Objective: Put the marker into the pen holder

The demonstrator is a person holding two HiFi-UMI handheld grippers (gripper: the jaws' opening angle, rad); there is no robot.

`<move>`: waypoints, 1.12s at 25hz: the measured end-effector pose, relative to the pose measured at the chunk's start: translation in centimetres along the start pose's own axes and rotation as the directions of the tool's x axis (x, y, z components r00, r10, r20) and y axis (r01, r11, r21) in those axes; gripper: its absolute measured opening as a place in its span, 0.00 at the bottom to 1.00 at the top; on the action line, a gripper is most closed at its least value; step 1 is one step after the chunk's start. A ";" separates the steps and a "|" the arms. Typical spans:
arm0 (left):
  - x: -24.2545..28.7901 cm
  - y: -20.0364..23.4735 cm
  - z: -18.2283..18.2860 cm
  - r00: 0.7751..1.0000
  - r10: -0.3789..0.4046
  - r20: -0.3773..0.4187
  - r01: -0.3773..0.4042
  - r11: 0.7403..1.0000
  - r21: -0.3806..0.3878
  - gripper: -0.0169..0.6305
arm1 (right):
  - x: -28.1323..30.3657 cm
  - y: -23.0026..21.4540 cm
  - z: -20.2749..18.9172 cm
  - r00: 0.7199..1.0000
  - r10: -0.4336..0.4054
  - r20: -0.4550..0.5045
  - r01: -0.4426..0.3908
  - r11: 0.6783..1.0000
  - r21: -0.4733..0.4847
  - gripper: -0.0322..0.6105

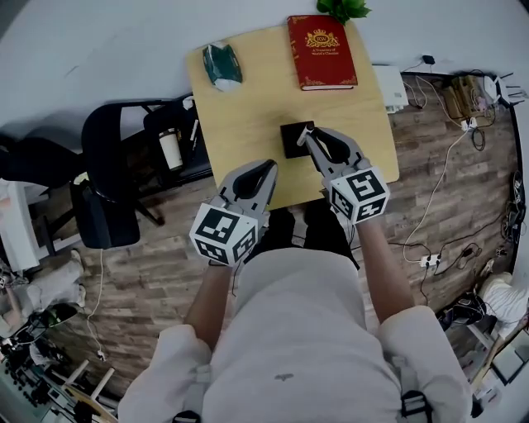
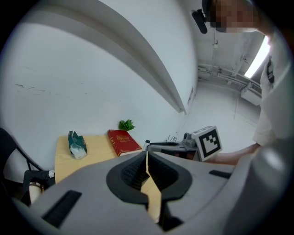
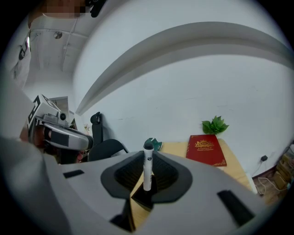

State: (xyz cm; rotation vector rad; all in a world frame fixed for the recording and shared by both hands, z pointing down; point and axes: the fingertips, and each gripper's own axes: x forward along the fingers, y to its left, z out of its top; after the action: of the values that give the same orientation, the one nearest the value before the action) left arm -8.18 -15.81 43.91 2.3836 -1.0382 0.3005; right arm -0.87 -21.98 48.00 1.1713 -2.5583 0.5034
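Observation:
A white marker (image 3: 148, 164) with a black cap stands upright between the jaws of my right gripper (image 3: 148, 173), which is shut on it. Its lower end meets the black square pen holder (image 3: 143, 198) directly beneath. In the head view the right gripper (image 1: 307, 134) has its tips at the top edge of the pen holder (image 1: 291, 145), near the middle of the wooden table (image 1: 240, 116). My left gripper (image 1: 269, 170) hovers over the table's near edge, left of the holder. Its jaws are shut with nothing between them (image 2: 147, 170).
A red book (image 1: 321, 51) lies at the table's far right, with a green plant (image 1: 343, 8) behind it. A green-and-white packet (image 1: 221, 66) sits at the far left corner. A black chair (image 1: 116, 178) holding a white cup (image 1: 170, 149) stands left of the table. Cables lie on the floor at right.

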 end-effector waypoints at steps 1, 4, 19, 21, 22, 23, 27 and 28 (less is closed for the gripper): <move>0.0 0.0 -0.1 1.000 -0.001 -0.001 0.001 1.000 0.000 0.05 | 0.1 0.0 -0.3 1.000 -0.001 -0.006 0.001 1.000 0.001 0.14; 0.0 0.1 -0.3 1.000 -0.001 -0.002 0.001 1.000 -0.003 0.05 | 0.4 -0.2 -1.2 1.000 -0.006 -0.024 0.006 1.000 0.003 0.14; 0.0 -0.3 -1.3 1.000 -0.013 -0.021 0.013 1.000 -0.009 0.05 | 2.2 -0.9 -4.7 0.994 -0.023 -0.108 0.022 1.000 -0.013 0.14; 0.0 -0.2 -1.3 1.000 -0.013 -0.022 0.013 1.000 -0.011 0.05 | 2.4 -1.0 -5.2 0.992 -0.027 -0.121 0.025 1.000 -0.014 0.14; 0.0 -0.2 -1.4 1.000 -0.013 -0.022 0.013 1.000 -0.012 0.05 | 2.5 -1.1 -5.4 0.992 -0.028 -0.127 0.027 1.000 -0.014 0.14; -0.1 -0.2 -1.4 1.000 -0.013 -0.022 0.013 1.000 -0.013 0.05 | 2.6 -1.1 -5.6 0.991 -0.029 -0.132 0.027 1.000 -0.016 0.14; -0.2 0.1 -1.5 1.000 -0.007 -0.018 0.006 1.000 -0.020 0.05 | 2.9 -1.1 -6.4 0.987 -0.028 -0.157 0.026 1.000 -0.016 0.14; -0.2 0.2 -1.5 1.000 -0.005 -0.017 0.005 1.000 -0.021 0.05 | 3.0 -1.1 -6.6 0.987 -0.029 -0.161 0.027 1.000 -0.015 0.14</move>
State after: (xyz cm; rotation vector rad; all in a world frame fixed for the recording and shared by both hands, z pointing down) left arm -8.41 -14.97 45.17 2.3604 -1.0230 0.3060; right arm -1.20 -21.85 55.31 1.1124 -2.4017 0.5510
